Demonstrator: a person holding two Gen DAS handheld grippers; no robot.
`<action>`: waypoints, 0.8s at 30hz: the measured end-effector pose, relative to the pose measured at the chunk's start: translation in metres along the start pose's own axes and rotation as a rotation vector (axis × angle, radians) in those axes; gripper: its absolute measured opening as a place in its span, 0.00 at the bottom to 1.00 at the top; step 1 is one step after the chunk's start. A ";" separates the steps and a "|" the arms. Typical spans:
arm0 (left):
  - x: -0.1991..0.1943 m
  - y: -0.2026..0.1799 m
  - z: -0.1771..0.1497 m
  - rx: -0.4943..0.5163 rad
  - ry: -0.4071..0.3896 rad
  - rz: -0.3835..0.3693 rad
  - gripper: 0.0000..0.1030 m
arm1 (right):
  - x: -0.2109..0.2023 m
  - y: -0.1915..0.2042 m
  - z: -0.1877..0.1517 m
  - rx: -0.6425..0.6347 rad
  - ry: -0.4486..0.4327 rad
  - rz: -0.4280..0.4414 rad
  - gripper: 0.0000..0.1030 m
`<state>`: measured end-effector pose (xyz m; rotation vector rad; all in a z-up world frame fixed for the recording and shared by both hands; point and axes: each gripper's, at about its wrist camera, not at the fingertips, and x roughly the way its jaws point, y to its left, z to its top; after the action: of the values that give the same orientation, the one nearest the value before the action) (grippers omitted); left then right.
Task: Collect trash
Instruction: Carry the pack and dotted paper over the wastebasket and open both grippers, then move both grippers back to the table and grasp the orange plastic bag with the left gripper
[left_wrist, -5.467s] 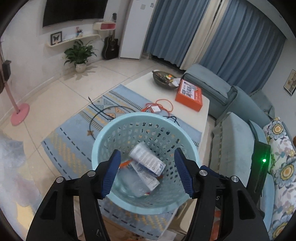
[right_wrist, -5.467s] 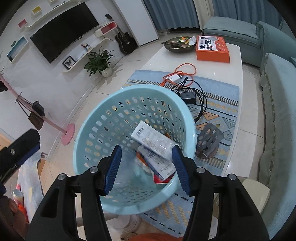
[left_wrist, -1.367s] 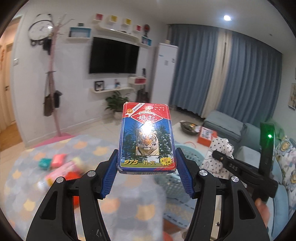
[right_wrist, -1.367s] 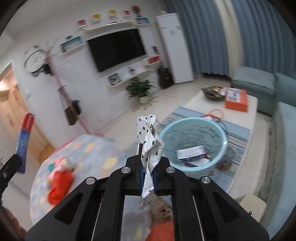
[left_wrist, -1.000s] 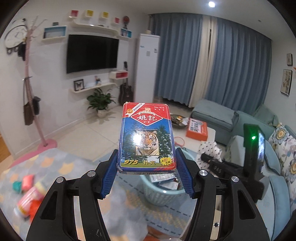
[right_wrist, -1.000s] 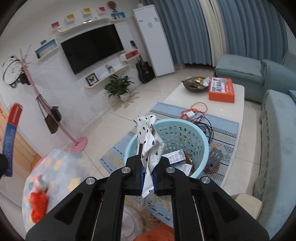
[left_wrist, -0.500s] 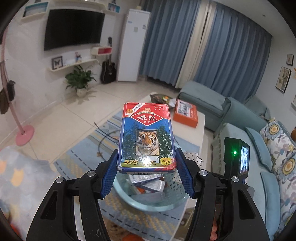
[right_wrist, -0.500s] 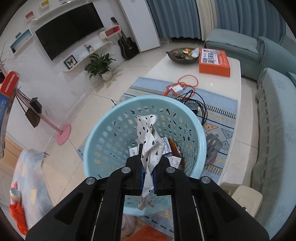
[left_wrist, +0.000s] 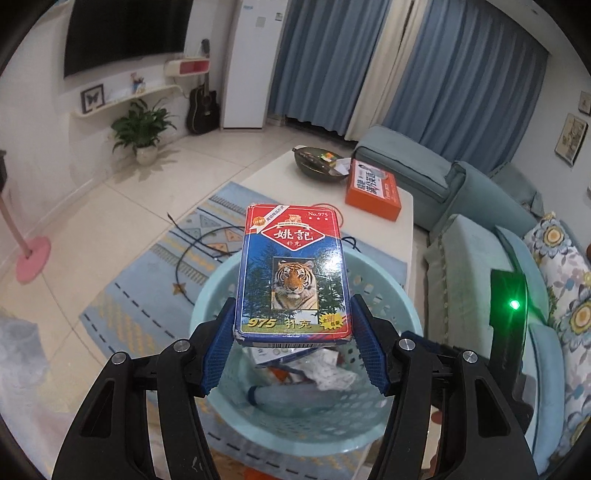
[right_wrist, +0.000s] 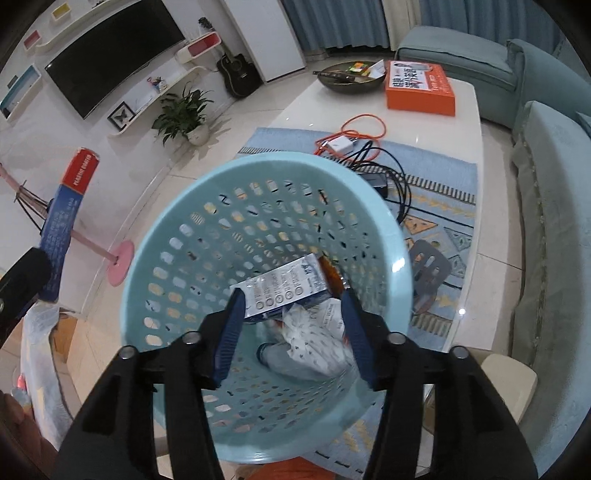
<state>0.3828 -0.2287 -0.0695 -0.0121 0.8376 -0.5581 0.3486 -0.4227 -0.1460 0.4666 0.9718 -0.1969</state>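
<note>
The left tool (left_wrist: 293, 354) gripped the playing-card box (left_wrist: 291, 271) above the blue basket (left_wrist: 207, 295), jaws beginning to part; the right tool (right_wrist: 291, 332), opening and empty, hung over the spotted wrapper (right_wrist: 314, 347) inside. Released off-centre, the box might strike the rim and fall outside

The card box (left_wrist: 291, 273) hides the far inside of the basket (left_wrist: 207, 295) and part of the litter below it. In the right wrist view, the right gripper's fingers (right_wrist: 231, 332) blur and cover the edges of the spotted wrapper (right_wrist: 314, 343). The sofa (right_wrist: 554, 206) runs off the right edge.
</note>
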 end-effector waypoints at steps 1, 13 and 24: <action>0.001 0.002 0.001 -0.007 0.002 -0.009 0.60 | -0.001 0.000 0.000 0.002 0.002 0.001 0.49; -0.035 0.007 -0.003 -0.039 -0.040 -0.035 0.75 | -0.041 0.027 -0.013 -0.061 -0.037 0.037 0.49; -0.127 0.015 -0.016 -0.044 -0.142 0.029 0.75 | -0.107 0.077 -0.032 -0.170 -0.110 0.082 0.55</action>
<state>0.3104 -0.1519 0.0053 -0.0788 0.7108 -0.5058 0.2938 -0.3448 -0.0500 0.3351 0.8515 -0.0641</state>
